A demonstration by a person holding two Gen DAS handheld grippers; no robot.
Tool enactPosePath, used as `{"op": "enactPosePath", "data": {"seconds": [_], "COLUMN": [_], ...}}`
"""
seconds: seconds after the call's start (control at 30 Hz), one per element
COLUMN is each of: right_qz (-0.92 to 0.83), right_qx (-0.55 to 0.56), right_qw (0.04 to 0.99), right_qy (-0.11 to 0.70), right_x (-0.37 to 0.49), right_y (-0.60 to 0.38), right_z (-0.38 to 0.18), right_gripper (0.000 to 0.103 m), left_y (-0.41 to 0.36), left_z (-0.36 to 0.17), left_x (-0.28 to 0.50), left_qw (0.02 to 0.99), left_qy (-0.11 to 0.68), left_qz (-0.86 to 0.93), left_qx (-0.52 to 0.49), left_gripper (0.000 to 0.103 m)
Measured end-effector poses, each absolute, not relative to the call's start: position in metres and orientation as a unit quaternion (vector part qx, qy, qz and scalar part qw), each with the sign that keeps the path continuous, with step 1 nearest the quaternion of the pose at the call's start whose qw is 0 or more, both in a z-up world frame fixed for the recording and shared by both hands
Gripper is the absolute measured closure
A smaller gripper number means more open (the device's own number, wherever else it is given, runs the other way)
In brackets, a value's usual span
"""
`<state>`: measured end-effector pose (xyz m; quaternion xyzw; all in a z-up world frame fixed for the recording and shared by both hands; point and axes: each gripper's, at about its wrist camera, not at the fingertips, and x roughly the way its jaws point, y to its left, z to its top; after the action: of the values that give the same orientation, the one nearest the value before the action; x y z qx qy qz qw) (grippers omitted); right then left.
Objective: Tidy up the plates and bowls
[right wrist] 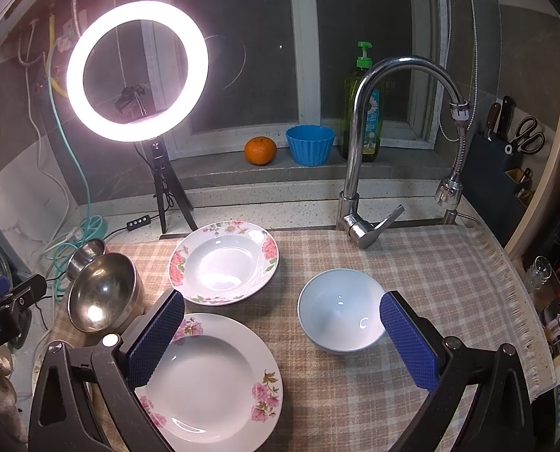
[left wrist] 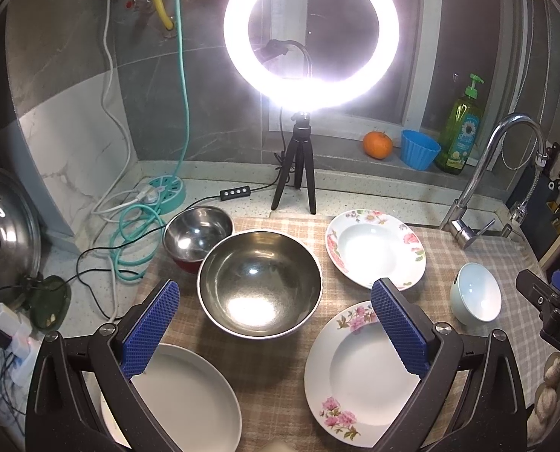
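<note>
On the checked cloth (left wrist: 280,358) stand a large steel bowl (left wrist: 259,282), a small steel bowl (left wrist: 197,235) behind it, a plain white plate (left wrist: 189,395), two floral plates, one near (left wrist: 359,380) and one far (left wrist: 376,250), and a pale ceramic bowl (left wrist: 476,293). My left gripper (left wrist: 276,324) is open and empty, just above the large steel bowl's near rim. My right gripper (right wrist: 282,335) is open and empty, between the near floral plate (right wrist: 212,380) and the pale bowl (right wrist: 340,310). The far floral plate (right wrist: 223,261) and steel bowls (right wrist: 104,293) also show there.
A ring light on a tripod (left wrist: 299,165) stands behind the cloth, with cables (left wrist: 136,233) at the left. A faucet (right wrist: 359,188) rises at the back right. An orange (right wrist: 260,150), blue cup (right wrist: 310,145) and soap bottle (right wrist: 363,113) sit on the sill. A pot lid (left wrist: 5,226) leans at the left.
</note>
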<state>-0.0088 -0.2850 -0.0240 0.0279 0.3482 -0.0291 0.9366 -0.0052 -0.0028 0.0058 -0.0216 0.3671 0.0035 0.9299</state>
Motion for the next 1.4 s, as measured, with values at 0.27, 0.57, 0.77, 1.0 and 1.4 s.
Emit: {"op": "enactPosePath", "data": {"seconds": [0.27, 0.57, 0.77, 1.0, 1.4], "right_qz": [-0.03, -0.031, -0.032, -0.031, -0.031], "right_qx": [0.029, 0.029, 0.029, 0.029, 0.031], "right_qw": [0.936, 0.937, 0.937, 0.937, 0.935], "right_qy": [0.348, 0.348, 0.348, 0.348, 0.351], "right_x": [-0.0092, -0.0095, -0.0106, -0.0101, -0.0104], "right_y": [-0.2862, -0.2861, -0.2873, -0.287, -0.2897], "right_z": [-0.0242, -0.0241, -0.0236, -0.0237, -0.0264], "right_gripper": [0.0, 0.0, 0.0, 0.0, 0.0], "left_y": [-0.0049, -0.0049, -0.0044, -0.0021, -0.0018], "left_z": [0.006, 0.0069, 0.0074, 0.0073, 0.0044], "left_x": [-0.007, -0.0084, -0.0086, -0.0088, -0.0082], "left_qw": [0.931, 0.932, 0.932, 0.931, 0.93], "left_qy": [0.366, 0.362, 0.363, 0.364, 0.367], "left_qz": [0.002, 0.0, -0.002, -0.008, -0.006], "left_qx": [-0.019, -0.016, -0.018, -0.02, -0.018], "left_gripper": [0.002, 0.002, 0.003, 0.003, 0.003]}}
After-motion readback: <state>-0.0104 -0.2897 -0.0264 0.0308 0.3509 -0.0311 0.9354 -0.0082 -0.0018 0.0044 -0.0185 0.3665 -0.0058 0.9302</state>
